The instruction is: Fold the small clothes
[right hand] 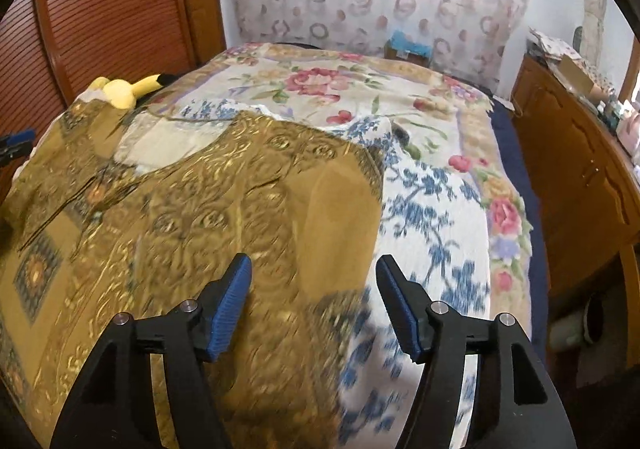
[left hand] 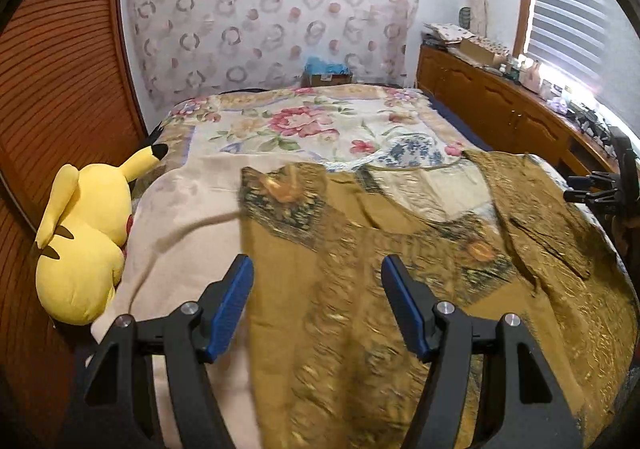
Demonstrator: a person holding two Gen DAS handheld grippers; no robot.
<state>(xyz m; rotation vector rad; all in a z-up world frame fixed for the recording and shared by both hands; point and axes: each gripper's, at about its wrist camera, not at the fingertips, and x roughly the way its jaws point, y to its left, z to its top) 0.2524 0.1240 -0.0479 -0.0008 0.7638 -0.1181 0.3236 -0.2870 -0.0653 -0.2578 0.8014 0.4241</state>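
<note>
A mustard-gold patterned garment point(left hand: 400, 269) lies spread flat on the bed, with dark ornamental bands and orange motifs. In the right wrist view the same garment point(right hand: 200, 209) fills the left and middle, its right edge over a blue-and-white floral cloth point(right hand: 432, 217). My left gripper point(left hand: 316, 269) hovers open above the garment's left side, nothing between its blue pads. My right gripper point(right hand: 314, 267) stands open over the garment's right edge, its jaws empty. The right gripper also shows at the right edge of the left wrist view point(left hand: 600, 189).
A yellow plush toy point(left hand: 84, 245) lies at the bed's left edge against a wooden slatted door point(left hand: 60, 69). A flowered bedspread point(left hand: 304, 125) covers the far bed. A wooden dresser point(left hand: 500, 101) with clutter runs along the right, under a window blind.
</note>
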